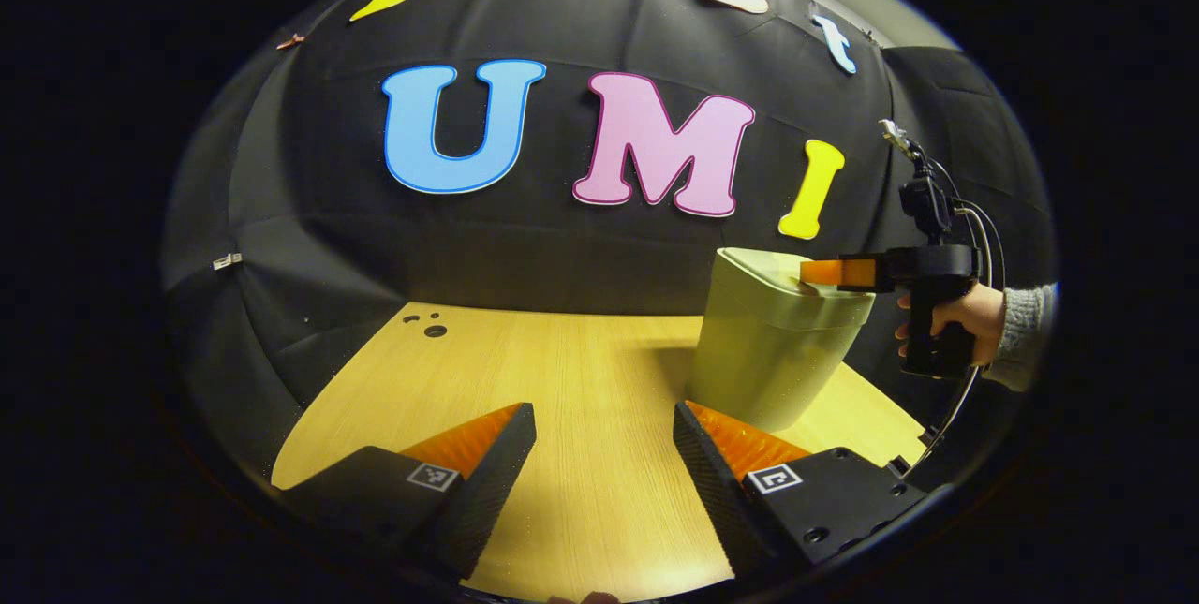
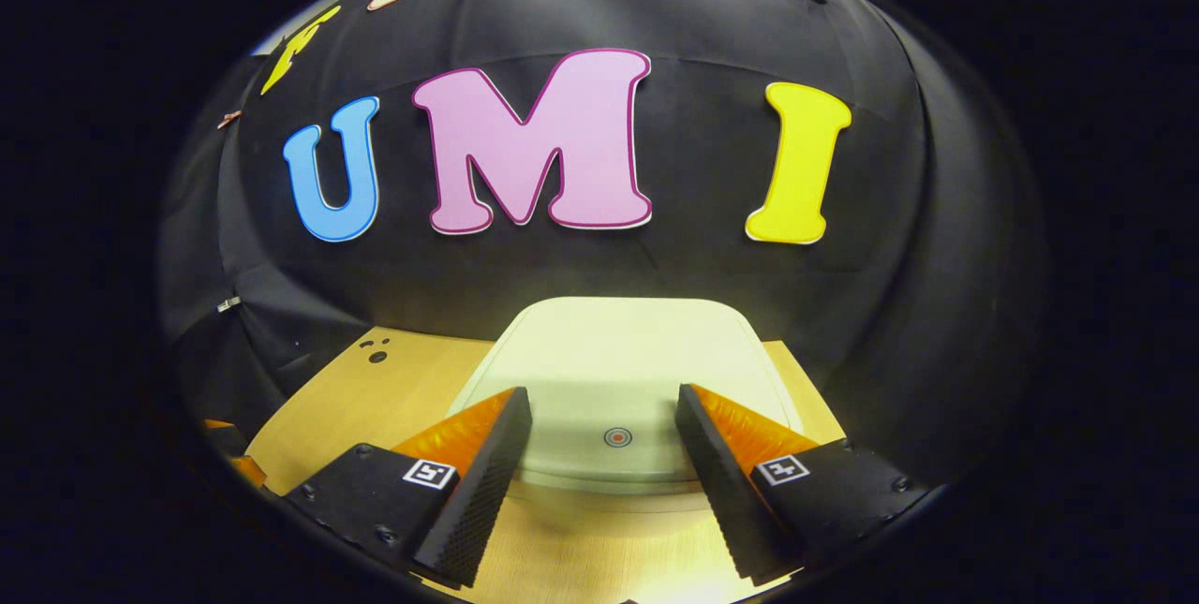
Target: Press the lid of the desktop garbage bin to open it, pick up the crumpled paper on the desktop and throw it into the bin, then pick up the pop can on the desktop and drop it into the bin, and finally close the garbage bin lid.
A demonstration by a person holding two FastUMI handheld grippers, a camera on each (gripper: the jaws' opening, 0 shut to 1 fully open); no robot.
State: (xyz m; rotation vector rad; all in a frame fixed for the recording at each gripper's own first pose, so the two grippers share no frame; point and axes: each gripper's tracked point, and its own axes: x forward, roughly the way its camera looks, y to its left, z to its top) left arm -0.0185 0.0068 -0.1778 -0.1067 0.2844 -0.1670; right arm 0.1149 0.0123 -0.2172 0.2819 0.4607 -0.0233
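- garbage bin (image 1: 773, 351) stands on the wooden worktop (image 1: 581, 370) toward its right edge, near the back; pale green body, lid (image 1: 796, 281) down and shut
- left gripper (image 1: 604, 454) low over the front of the worktop, fingers (image 1: 496, 464) spread wide with bare wood between them, holding nothing; bin just ahead and right of its right finger, not touching
- right gripper (image 1: 820, 272) seen from the left gripper view at lid height, tip over the lid's right side; cannot tell from here if it touches
- a hand (image 1: 955, 318) in a grey knit sleeve (image 1: 1026, 328) grips its handle, off the worktop's right edge
- right gripper view: right gripper (image 2: 604, 454) sits over the bin's front part, fingers (image 2: 487, 468) spread apart, nothing between them
- lid (image 2: 618, 370) seen from above, flat and closed, with a small round red mark (image 2: 616, 437) near its front edge, between the two fingers
- a few small dark holes (image 1: 433, 325) in the worktop at the back left corner
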